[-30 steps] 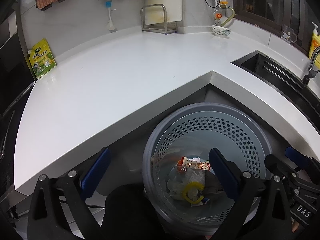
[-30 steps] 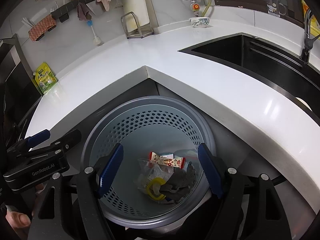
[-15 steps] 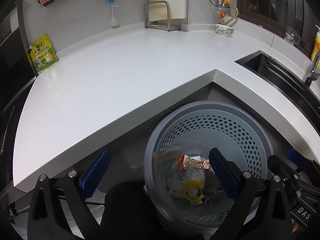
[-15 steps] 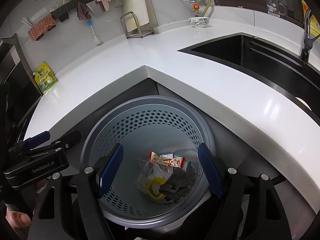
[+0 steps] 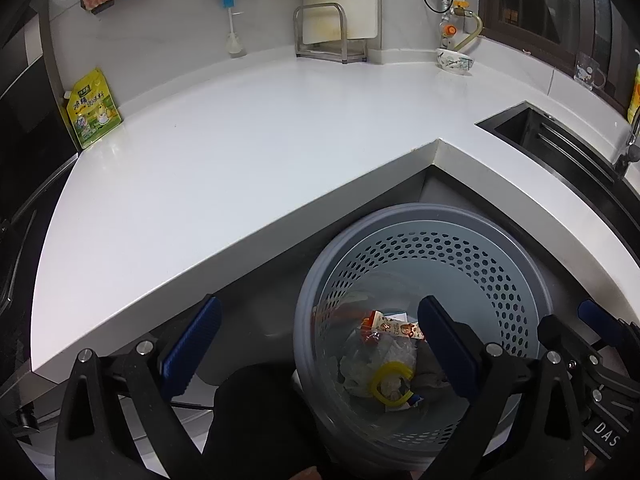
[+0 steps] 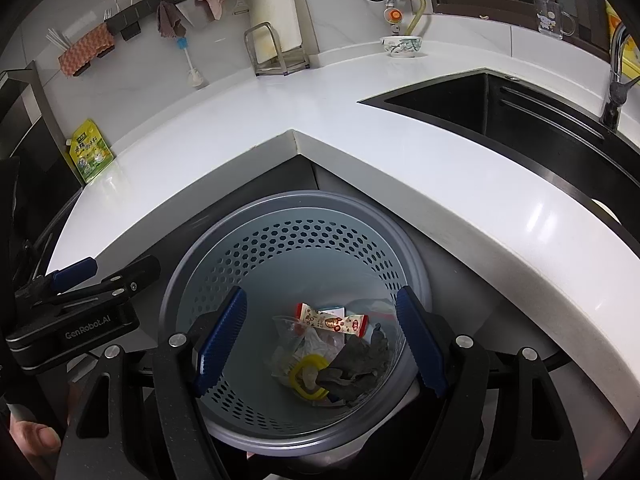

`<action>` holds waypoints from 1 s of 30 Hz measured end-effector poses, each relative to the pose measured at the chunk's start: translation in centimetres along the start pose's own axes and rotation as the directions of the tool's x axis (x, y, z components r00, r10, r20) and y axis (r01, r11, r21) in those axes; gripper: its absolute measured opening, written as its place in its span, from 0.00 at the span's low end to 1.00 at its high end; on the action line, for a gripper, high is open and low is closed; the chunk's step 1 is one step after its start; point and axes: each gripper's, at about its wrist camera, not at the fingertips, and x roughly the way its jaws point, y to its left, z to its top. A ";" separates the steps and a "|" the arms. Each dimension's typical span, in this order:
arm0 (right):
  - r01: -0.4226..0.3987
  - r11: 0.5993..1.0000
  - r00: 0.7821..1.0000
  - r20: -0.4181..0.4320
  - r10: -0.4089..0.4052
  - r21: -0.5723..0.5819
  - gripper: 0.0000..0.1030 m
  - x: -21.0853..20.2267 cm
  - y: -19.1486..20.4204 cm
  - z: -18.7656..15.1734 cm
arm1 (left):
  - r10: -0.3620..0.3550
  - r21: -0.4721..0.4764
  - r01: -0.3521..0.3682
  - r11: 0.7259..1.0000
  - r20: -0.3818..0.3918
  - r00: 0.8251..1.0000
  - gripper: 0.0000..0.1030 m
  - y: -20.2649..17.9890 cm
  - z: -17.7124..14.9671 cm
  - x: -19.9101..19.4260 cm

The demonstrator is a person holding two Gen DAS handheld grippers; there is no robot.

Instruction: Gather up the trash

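A grey perforated trash basket point(image 5: 516, 264) point(image 6: 304, 216) stands on the floor in the counter's inner corner. Inside lie a red-and-white snack wrapper point(image 6: 332, 320) point(image 5: 394, 326), crumpled clear plastic point(image 6: 296, 344), a yellow ring point(image 6: 306, 376) point(image 5: 390, 384) and a dark grey rag point(image 6: 360, 360). My left gripper point(image 5: 316, 348) is open and empty, above the basket's left rim. My right gripper point(image 6: 320, 336) is open and empty, straight over the basket. Each gripper shows in the other's view.
A white L-shaped countertop point(image 5: 240, 152) wraps around the basket. A yellow-green pouch point(image 5: 93, 107) leans at its far left. A metal rack with a cutting board point(image 5: 332, 32), a bowl point(image 5: 456, 60) and a black sink point(image 6: 520, 120) lie further back.
My left gripper has pulled back and risen slightly, so the counter looks a little farther. The right gripper and the trash in the basket have not moved.
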 end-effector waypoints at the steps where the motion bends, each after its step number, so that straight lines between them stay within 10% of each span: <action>1: 0.000 1.000 1.000 0.000 0.000 0.000 0.72 0.0 0.0 0.0 | 0.001 0.001 -0.001 1.000 0.001 1.000 0.94 0.0 0.0 0.0; 30: 0.006 1.000 1.000 0.002 -0.006 -0.005 0.71 0.1 0.1 -0.1 | 0.002 0.009 -0.002 1.000 -0.007 1.000 0.94 -0.3 -0.2 0.0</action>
